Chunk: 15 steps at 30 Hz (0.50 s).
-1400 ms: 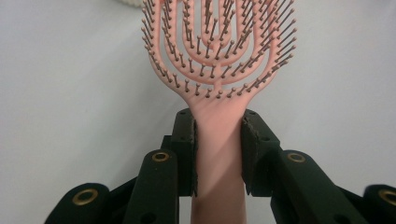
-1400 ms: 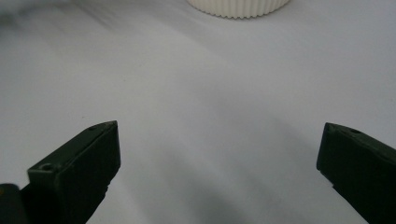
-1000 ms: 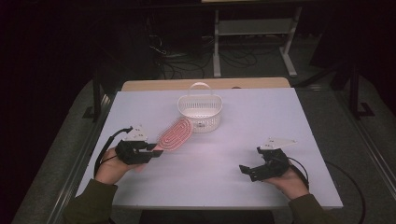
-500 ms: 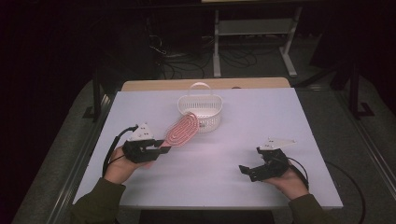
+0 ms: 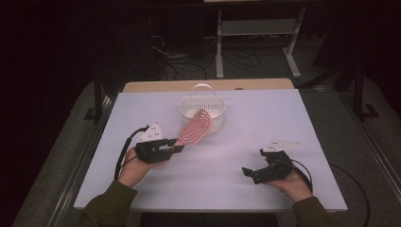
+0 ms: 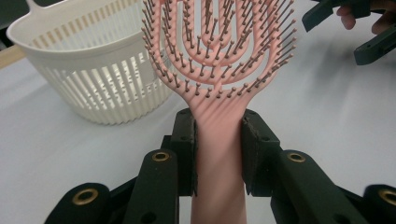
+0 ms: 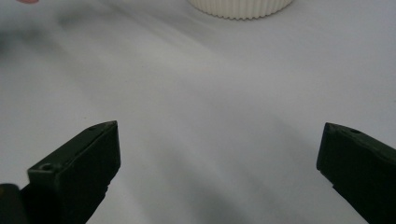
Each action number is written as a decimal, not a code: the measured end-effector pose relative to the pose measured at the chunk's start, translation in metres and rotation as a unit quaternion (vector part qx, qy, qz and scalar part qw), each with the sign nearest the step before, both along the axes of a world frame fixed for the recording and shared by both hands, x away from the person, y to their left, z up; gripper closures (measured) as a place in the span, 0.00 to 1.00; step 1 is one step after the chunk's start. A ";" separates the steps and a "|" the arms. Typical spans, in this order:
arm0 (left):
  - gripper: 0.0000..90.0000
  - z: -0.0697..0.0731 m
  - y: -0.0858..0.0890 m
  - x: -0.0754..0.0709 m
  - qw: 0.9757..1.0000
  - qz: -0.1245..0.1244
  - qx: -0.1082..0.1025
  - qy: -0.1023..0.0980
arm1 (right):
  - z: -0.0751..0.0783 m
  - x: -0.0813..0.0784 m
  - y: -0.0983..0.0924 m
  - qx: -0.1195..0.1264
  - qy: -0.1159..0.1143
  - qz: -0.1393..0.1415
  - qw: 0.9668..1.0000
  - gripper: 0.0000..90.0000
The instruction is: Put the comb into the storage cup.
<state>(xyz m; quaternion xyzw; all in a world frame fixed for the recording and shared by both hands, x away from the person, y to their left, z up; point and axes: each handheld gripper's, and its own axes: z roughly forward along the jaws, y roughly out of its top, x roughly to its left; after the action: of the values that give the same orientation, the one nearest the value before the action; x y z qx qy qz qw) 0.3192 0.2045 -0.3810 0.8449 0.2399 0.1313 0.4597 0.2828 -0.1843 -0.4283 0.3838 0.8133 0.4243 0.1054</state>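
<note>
Hairbrush (image 6: 219,60) is getting carried by the left claw (image 5: 177,147), clamped on its handle; probably heading into the basket (image 5: 202,105) next. Right claw (image 5: 250,174) is sitting apart, idle.

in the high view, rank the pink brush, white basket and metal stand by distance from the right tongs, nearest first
1. pink brush: to the left, held by the left tongs.
2. white basket: behind the brush, mid-table towards the far edge.
3. metal stand: on the floor beyond the table.
Ranked from the right tongs.
</note>
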 end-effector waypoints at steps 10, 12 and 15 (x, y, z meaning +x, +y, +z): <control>0.78 -0.006 -0.019 0.000 1.000 -0.005 -0.009 -0.008 | 0.002 0.001 -0.001 0.014 -0.003 0.000 1.000 0.00; 0.78 -0.007 -0.021 0.000 1.000 -0.006 -0.010 -0.008 | 0.003 0.001 -0.001 0.016 -0.004 -0.001 1.000 0.00; 0.78 -0.009 -0.025 0.000 1.000 -0.006 -0.016 -0.010 | 0.003 0.003 -0.001 0.021 -0.006 -0.001 1.000 0.00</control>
<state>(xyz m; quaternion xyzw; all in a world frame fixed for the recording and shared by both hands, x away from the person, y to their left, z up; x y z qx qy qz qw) 0.3189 0.1798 -0.3896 0.8372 0.2325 0.1333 0.4767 0.2855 -0.1856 -0.4250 0.3840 0.8034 0.4436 0.1021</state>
